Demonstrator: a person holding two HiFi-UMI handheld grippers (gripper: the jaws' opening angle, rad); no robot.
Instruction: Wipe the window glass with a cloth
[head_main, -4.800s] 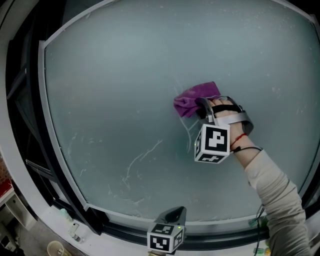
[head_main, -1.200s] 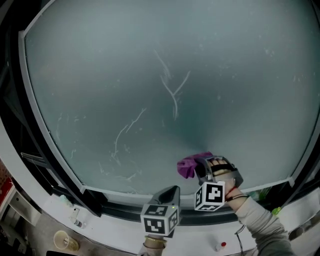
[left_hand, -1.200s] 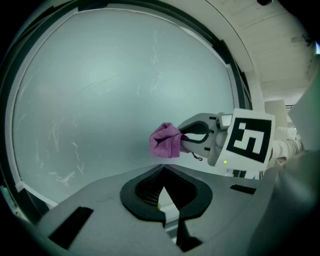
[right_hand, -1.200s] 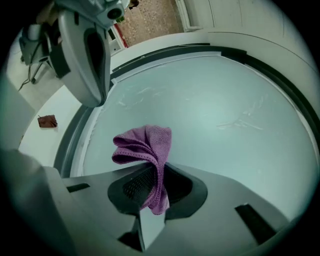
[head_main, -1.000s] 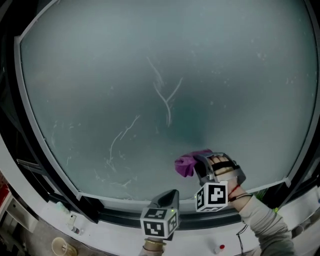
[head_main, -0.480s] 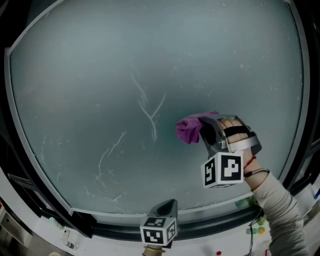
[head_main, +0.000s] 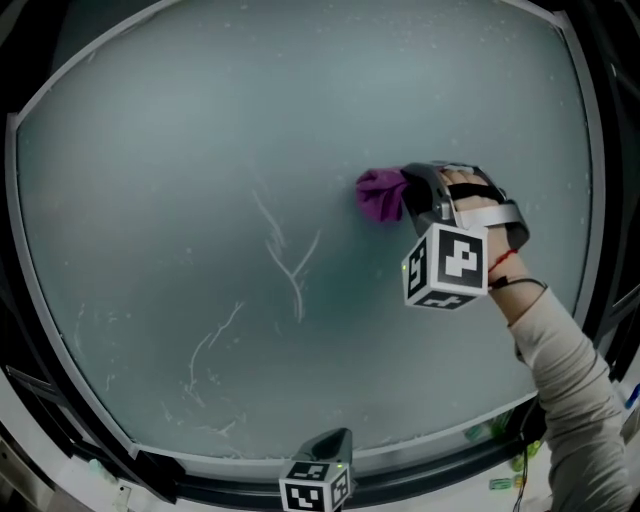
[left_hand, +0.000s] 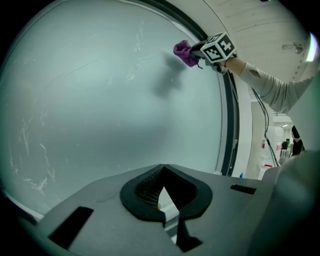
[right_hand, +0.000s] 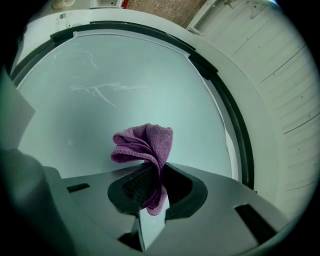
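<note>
Stroke went up: 1.2 s ago the cloth (head_main: 380, 193) was low on the window glass (head_main: 180, 130), near the bottom frame. 0.5 s ago it was level with the forked streak (head_main: 287, 255). Now it's above and right of that streak, in the upper right of the pane.

Net effect: 1 vertical pass up the right-centre strip. That strip looks clean, and I'd call the job partly done. The forked streak and the scratchy marks (head_main: 205, 355) lower left look unchanged, so the next passes likely need to shift left.

Right tool (head_main: 412, 195) is clamped on the cloth. Left tool (head_main: 335, 442) is parked low by the bottom frame, well away from the cloth.

View differences:
- Head view: the only one mapping the cloth against all the streaks. It can't show whether the cloth is on the glass.
- Left gripper view: shows the cloth from the side, apparently against the pane, with a dark shadow (left_hand: 167, 82) just below it. The left tool's own jaws are together with nothing between them.
- Right gripper view: shows the pinch itself. 1 fold of cloth sits between the jaws and the rest is bunched ahead toward the glass.
</note>
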